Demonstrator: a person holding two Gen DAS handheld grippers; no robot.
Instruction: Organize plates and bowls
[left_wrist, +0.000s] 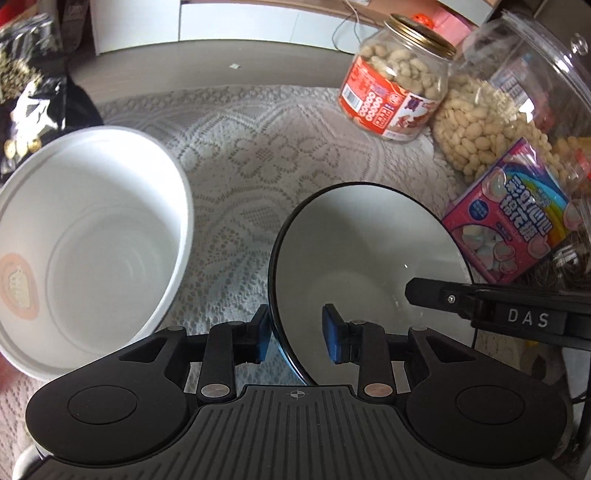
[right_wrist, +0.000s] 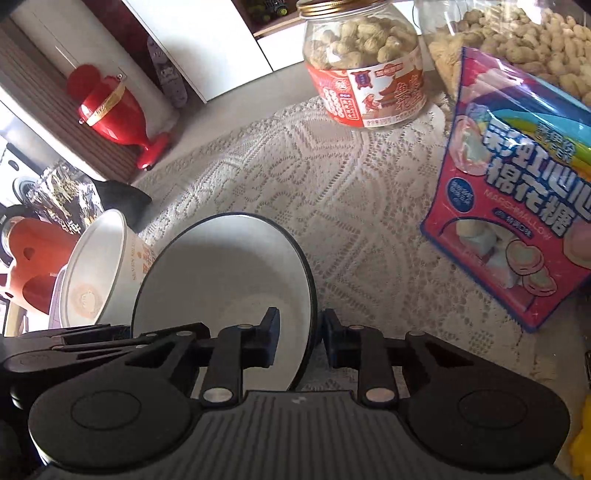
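A white bowl with a black rim (left_wrist: 354, 254) sits on the lace cloth; it also shows in the right wrist view (right_wrist: 221, 273). My left gripper (left_wrist: 297, 334) straddles its left rim, one pad outside and one inside, jaws apart with a gap. My right gripper (right_wrist: 299, 338) straddles the opposite rim the same way; its finger shows in the left wrist view (left_wrist: 443, 295). A larger white paper bowl (left_wrist: 88, 243) stands to the left, and in the right wrist view (right_wrist: 99, 266).
A peanut jar with red label (left_wrist: 399, 81) stands at the back, a clear container of peanuts (left_wrist: 491, 122) and a pink marshmallow bag (left_wrist: 513, 214) at the right. A dark snack bag (left_wrist: 26, 85) lies far left. Lace tablecloth (left_wrist: 266, 147) covers the table.
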